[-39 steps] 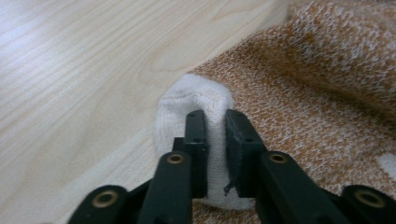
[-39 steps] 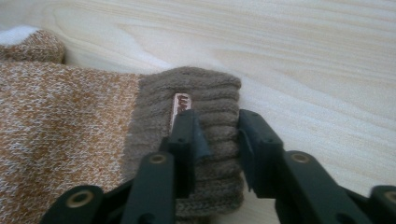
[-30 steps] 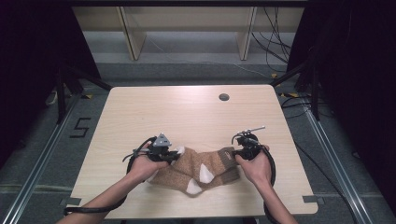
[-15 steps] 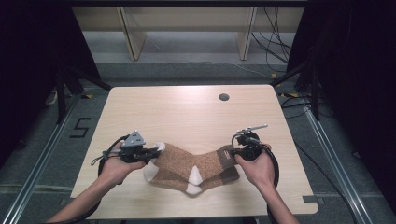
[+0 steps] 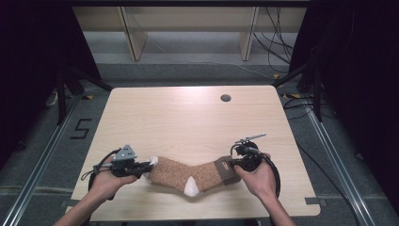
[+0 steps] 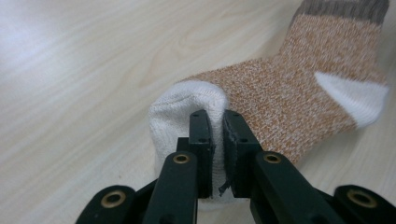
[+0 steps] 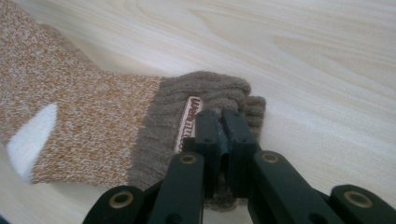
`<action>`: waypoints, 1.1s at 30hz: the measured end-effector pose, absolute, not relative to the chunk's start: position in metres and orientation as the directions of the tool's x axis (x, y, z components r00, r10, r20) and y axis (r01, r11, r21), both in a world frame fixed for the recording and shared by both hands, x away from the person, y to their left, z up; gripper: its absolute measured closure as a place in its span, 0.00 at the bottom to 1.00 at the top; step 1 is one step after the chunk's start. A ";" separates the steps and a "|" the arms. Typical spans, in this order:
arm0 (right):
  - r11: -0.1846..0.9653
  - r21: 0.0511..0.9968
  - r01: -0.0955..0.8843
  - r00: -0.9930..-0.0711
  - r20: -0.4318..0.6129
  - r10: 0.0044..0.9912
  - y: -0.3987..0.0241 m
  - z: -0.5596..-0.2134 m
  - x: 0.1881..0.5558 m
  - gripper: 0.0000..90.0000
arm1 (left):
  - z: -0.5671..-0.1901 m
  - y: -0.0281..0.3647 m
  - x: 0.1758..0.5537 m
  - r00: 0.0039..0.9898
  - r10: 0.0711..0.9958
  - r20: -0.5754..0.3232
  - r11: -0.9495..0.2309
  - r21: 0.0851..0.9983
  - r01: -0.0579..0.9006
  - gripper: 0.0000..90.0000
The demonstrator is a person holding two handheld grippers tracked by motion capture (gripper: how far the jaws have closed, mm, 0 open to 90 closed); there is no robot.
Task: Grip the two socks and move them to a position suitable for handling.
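An orange-brown sock with a white toe, white heel patch and brown ribbed cuff lies stretched out near the table's front edge. My left gripper is shut on the white toe, with the fabric pinched between its black jaws. My right gripper is shut on the brown cuff, just beside a small label. The sock spans the gap between both grippers, and its heel patch points toward the person.
The light wooden table has a dark round hole near its far right. Cables trail from both grippers. Metal rails and dark frame legs flank the table, and wooden shelving stands behind it.
My left gripper has pulled the toe to the left, so the bunched sock now lies stretched out flat. The right gripper has kept hold of the cuff and hardly moved.
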State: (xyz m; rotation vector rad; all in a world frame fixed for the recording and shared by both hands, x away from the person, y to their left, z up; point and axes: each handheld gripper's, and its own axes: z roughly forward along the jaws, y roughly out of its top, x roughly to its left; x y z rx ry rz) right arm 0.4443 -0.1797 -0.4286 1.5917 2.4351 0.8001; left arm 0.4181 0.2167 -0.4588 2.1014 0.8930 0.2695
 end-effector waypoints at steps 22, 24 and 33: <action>0.287 0.550 0.784 -0.441 0.170 0.881 -0.189 -0.434 0.447 0.73 | -0.466 0.213 0.419 0.709 0.703 -0.055 -0.383 0.811 0.442 0.61; 0.295 0.572 0.765 -0.454 0.156 0.877 -0.188 -0.429 0.445 0.76 | -0.462 0.211 0.418 0.697 0.716 -0.040 -0.364 0.830 0.422 0.62; 0.363 0.504 0.783 -0.473 0.104 0.875 -0.181 -0.452 0.440 0.87 | -0.485 0.200 0.422 0.703 0.711 -0.001 -0.447 0.771 0.453 0.79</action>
